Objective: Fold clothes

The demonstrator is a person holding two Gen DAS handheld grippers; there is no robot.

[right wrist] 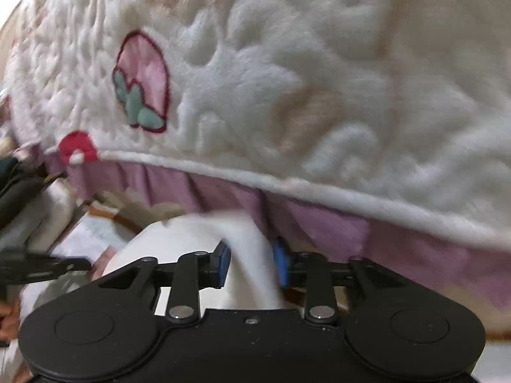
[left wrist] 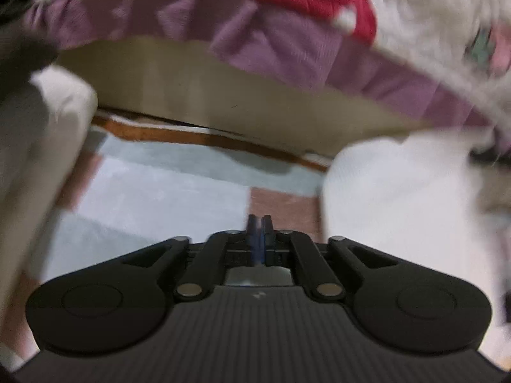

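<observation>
Right gripper (right wrist: 252,263) is pinching a white garment (right wrist: 246,245) just below the bedspread (right wrist: 287,79) edge, left gripper (left wrist: 259,233) jaws pressed together empty; judged mid-handling, needing a second grip before any fold.

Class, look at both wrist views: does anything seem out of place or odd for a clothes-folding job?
Yes. The white garment hangs off the bed edge, below the fluffy white quilted blanket, not on it. The right gripper straddles a fold of it; the left gripper is shut on nothing.
</observation>
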